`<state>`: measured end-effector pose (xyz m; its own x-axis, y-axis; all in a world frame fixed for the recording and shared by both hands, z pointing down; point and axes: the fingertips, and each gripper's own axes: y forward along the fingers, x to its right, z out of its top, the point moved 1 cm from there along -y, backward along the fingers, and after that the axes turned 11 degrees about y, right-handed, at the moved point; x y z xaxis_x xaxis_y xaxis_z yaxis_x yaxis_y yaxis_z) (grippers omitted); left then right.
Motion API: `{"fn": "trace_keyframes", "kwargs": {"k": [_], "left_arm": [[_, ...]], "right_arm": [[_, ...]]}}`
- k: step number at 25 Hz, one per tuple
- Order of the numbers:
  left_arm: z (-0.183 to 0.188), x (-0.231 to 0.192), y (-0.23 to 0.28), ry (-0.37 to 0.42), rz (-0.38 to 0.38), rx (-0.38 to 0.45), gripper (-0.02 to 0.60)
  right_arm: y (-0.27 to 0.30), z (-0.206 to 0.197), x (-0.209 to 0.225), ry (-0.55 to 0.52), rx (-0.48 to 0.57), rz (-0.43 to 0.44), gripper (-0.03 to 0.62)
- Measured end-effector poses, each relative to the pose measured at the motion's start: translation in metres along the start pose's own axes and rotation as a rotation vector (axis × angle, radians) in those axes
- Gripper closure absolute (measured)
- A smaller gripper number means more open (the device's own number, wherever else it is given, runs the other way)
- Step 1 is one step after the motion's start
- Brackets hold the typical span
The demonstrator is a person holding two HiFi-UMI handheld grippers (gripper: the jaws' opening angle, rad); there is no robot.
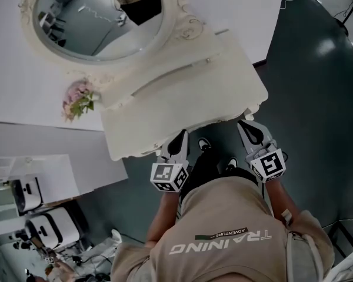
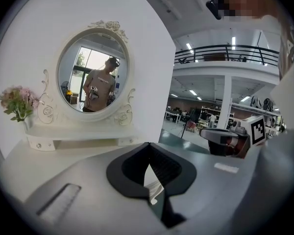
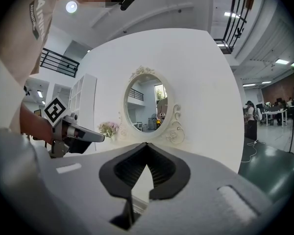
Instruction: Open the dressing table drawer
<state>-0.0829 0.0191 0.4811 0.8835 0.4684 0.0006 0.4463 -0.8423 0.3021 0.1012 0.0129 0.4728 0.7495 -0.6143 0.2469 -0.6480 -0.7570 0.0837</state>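
A white dressing table with an oval mirror stands in front of me. Its front edge overhangs, so no drawer front shows in the head view. My left gripper and right gripper hover side by side just off that front edge, both pointing at the table. Both are shut with nothing between the pads. In the left gripper view the shut left gripper faces the tabletop and the mirror. In the right gripper view the shut right gripper faces the mirror.
A pink flower bunch sits at the table's back left. A low shelf with small knobbed drawers runs under the mirror. The person's legs and shoes stand between the grippers. White cabinets lie to the left, dark floor to the right.
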Motion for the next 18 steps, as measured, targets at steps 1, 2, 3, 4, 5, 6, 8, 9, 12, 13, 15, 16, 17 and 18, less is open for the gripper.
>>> {"fn": "trace_keyframes", "kwargs": {"k": [1, 2, 3, 4, 5, 6, 8, 9, 12, 13, 15, 16, 17, 18], "left_arm": [[0.0, -0.002, 0.006, -0.003, -0.007, 0.002, 0.563], [0.001, -0.005, 0.013, -0.006, -0.015, 0.005, 0.563], [0.002, -0.007, 0.02, -0.007, -0.023, 0.009, 0.563], [0.005, -0.01, 0.027, -0.008, -0.033, 0.013, 0.563], [0.008, -0.012, 0.034, -0.007, -0.044, 0.02, 0.563], [0.013, -0.013, 0.039, -0.004, -0.056, 0.029, 0.563], [0.025, -0.016, 0.051, 0.007, -0.08, 0.054, 0.563], [0.03, -0.018, 0.057, 0.012, -0.091, 0.064, 0.563], [0.035, -0.027, 0.069, 0.012, -0.118, 0.075, 0.563], [0.034, -0.033, 0.072, 0.009, -0.123, 0.074, 0.563], [0.033, -0.048, 0.08, -0.005, -0.122, 0.072, 0.563], [0.034, -0.057, 0.084, -0.013, -0.12, 0.073, 0.563], [0.035, -0.064, 0.087, -0.016, -0.119, 0.077, 0.563], [0.037, -0.072, 0.09, -0.014, -0.12, 0.081, 0.563]], "right_arm": [[0.003, 0.001, 0.002, -0.013, -0.007, -0.003, 0.592], [0.006, 0.003, 0.005, -0.026, -0.014, -0.009, 0.592], [0.01, 0.004, 0.009, -0.035, -0.018, -0.017, 0.592], [0.015, 0.006, 0.012, -0.039, -0.019, -0.026, 0.592], [0.019, 0.01, 0.015, -0.039, -0.015, -0.036, 0.592], [0.022, 0.014, 0.017, -0.039, -0.011, -0.045, 0.592], [0.03, 0.021, 0.022, -0.049, -0.009, -0.059, 0.592], [0.036, 0.024, 0.024, -0.055, -0.012, -0.064, 0.592], [0.056, 0.032, 0.029, -0.059, -0.016, -0.079, 0.592], [0.064, 0.036, 0.031, -0.058, -0.012, -0.085, 0.592], [0.08, 0.045, 0.032, -0.063, -0.002, -0.094, 0.592], [0.087, 0.049, 0.032, -0.071, 0.0, -0.096, 0.592], [0.094, 0.053, 0.031, -0.081, -0.002, -0.096, 0.592], [0.1, 0.056, 0.029, -0.092, -0.005, -0.097, 0.592]]}}
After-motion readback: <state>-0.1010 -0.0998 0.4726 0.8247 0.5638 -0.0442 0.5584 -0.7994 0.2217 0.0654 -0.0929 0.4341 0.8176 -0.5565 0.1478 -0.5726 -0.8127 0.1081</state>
